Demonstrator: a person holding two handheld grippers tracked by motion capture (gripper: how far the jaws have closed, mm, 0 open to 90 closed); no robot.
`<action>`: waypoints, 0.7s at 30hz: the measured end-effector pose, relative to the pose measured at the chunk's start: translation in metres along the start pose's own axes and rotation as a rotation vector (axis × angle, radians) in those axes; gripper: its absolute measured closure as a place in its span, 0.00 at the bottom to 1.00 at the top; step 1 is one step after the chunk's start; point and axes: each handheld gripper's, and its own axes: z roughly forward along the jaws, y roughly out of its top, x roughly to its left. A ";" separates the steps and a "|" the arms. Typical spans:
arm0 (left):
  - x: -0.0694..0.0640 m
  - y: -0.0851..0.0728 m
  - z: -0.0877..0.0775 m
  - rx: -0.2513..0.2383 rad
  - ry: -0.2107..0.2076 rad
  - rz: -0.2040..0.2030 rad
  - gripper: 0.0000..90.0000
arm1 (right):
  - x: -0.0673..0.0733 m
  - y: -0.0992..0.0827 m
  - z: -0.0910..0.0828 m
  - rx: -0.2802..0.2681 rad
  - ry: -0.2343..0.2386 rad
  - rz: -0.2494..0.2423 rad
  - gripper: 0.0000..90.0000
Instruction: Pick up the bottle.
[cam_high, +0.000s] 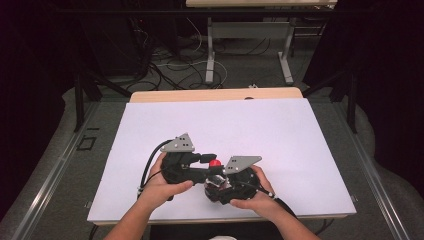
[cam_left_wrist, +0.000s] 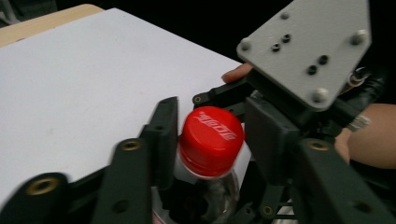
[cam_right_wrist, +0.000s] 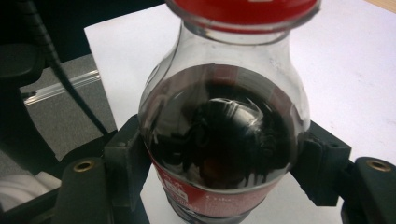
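A small clear cola bottle (cam_right_wrist: 224, 130) with dark liquid and a red label stands between the black jaws of my right gripper (cam_right_wrist: 224, 156), which is shut on its body from both sides. Its red cap (cam_left_wrist: 211, 140) sits between the pads of my left gripper (cam_left_wrist: 212, 119), shut on the cap. In the high view both grippers meet near the table's front middle: the left gripper (cam_high: 211, 159) reaches in from the left to the red cap (cam_high: 215, 163), and the right gripper (cam_high: 220, 184) is below it. The hands and grippers hide the bottle's body there.
A white sheet (cam_high: 225, 120) covers most of the wooden table (cam_high: 215, 94). The right gripper's grey three-cornered plate (cam_left_wrist: 308, 42) looms close in the left gripper view. Cables and a metal table frame (cam_high: 210, 55) lie on the floor beyond the far edge.
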 end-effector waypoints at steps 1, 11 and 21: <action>0.000 0.000 0.000 0.000 0.000 0.000 0.66 | 0.000 0.000 0.000 0.000 0.000 0.000 0.33; -0.027 -0.006 0.009 -0.075 0.251 -0.041 0.68 | 0.000 0.000 0.001 0.009 -0.055 0.028 0.33; -0.035 -0.005 0.007 -0.086 0.298 -0.036 0.60 | -0.002 -0.001 0.001 -0.002 -0.055 0.025 0.33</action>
